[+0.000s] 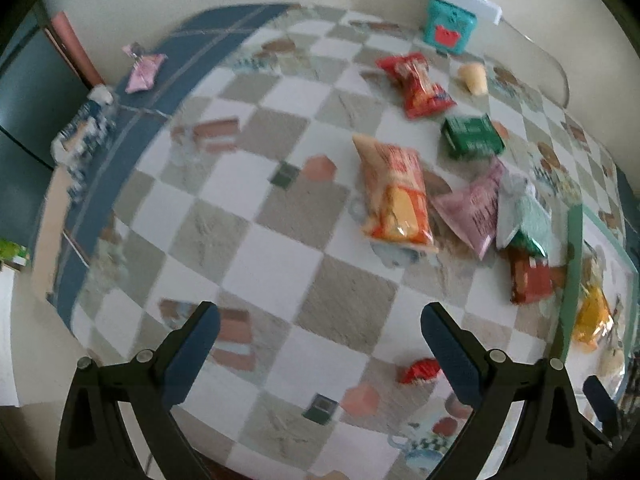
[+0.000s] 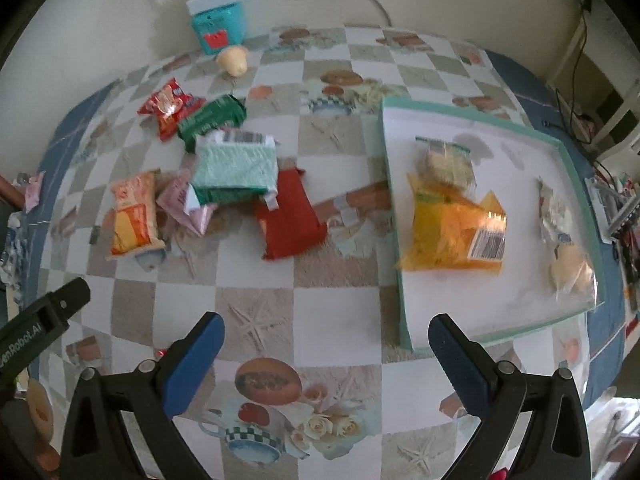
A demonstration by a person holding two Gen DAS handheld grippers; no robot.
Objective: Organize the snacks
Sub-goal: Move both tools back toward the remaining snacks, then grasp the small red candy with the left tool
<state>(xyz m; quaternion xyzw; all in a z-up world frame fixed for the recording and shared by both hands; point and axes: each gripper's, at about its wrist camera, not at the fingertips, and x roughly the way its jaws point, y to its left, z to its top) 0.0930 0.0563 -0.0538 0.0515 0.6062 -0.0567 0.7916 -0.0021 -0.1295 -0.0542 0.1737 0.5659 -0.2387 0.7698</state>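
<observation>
Snacks lie scattered on the table (image 2: pixel 256 328), which wears a checkered cloth, and the green-rimmed tray (image 2: pixel 390 184) serves as the landmark. Inside the tray rest a yellow bag (image 2: pixel 448 232), a clear packet of crackers (image 2: pixel 444 160) touching its far edge, and a clear bag of buns (image 2: pixel 568 256) toward the far side. Just beside the tray lies a dark red packet (image 2: pixel 290 216); beyond it, overlapping, a mint-green pack (image 2: pixel 236 168), a pink packet (image 2: pixel 188 204) and an orange bag (image 2: pixel 134 212). Well apart from the tray sits a teal box (image 2: pixel 218 24). Both the left gripper (image 1: pixel 320 344) and the right gripper (image 2: pixel 326 348) hang above the cloth with jaws spread wide, holding nothing.
</observation>
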